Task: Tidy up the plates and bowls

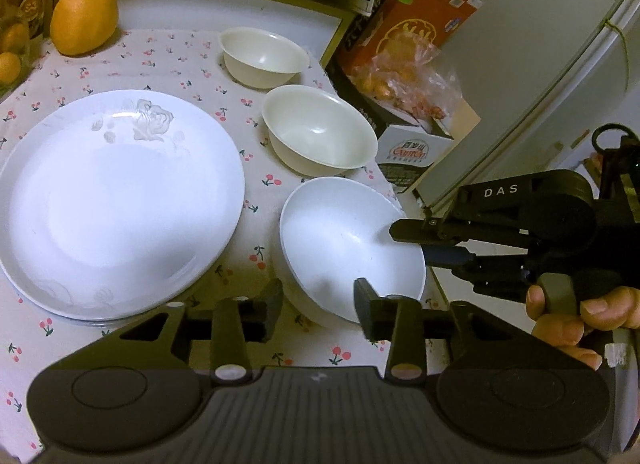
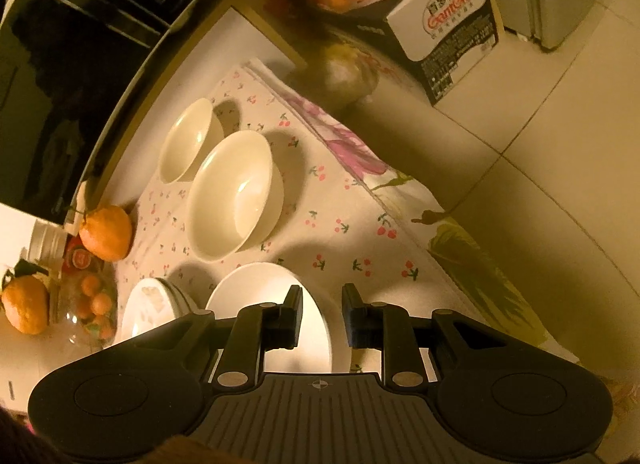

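On the cherry-print cloth, three empty bowls, nearest white bowl straddled by both hand-held grippers' parted, unpressing jaws

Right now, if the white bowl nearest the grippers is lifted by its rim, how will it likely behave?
The white bowl looks glazed and glossy, so probably slippery in a pinch. It looks like stiff ceramic, likely breakable if dropped. Its narrow base under a wide flare suggests it could tip.

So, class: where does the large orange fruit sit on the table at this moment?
In the left wrist view the large orange fruit sits at the far left of the cherry-print cloth, beyond the big white plate and left of the farthest cream bowl.
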Demonstrator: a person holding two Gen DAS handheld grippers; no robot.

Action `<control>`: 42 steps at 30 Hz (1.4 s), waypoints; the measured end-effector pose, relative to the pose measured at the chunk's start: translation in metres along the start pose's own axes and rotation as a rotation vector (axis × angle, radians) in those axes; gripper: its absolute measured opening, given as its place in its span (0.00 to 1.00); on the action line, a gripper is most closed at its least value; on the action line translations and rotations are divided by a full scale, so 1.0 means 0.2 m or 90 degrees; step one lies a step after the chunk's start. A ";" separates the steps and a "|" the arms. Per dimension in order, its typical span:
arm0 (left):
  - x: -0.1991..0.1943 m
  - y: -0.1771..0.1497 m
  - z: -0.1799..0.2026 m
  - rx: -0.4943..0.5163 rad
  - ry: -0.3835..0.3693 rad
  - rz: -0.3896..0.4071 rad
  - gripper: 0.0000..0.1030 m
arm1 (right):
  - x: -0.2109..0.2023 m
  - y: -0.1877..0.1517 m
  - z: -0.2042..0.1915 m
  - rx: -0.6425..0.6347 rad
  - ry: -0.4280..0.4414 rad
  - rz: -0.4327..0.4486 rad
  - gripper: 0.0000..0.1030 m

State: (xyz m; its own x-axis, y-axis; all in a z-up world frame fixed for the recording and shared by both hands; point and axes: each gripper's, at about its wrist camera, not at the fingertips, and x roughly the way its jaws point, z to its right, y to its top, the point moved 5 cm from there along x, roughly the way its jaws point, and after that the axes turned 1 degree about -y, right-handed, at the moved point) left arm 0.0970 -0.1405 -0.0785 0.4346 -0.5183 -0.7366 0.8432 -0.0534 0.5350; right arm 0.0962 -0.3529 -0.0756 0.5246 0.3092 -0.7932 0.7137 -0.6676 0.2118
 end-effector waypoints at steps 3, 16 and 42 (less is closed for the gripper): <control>-0.01 0.01 0.00 -0.008 -0.012 0.004 0.47 | -0.01 0.01 0.01 0.013 0.006 0.005 0.35; -0.09 0.09 0.01 0.012 -0.028 0.061 0.91 | -0.12 0.11 -0.03 0.028 0.134 0.076 0.76; 0.22 0.59 -0.14 0.138 0.056 0.084 0.93 | 0.13 0.20 -0.03 0.182 0.292 0.064 0.85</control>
State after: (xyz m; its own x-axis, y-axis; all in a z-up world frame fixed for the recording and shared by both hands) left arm 0.2255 -0.1454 -0.0602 0.5697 -0.4575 -0.6827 0.6943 -0.1766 0.6977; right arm 0.1408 -0.3673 -0.0845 0.7776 0.4555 -0.4334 0.5289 -0.8466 0.0591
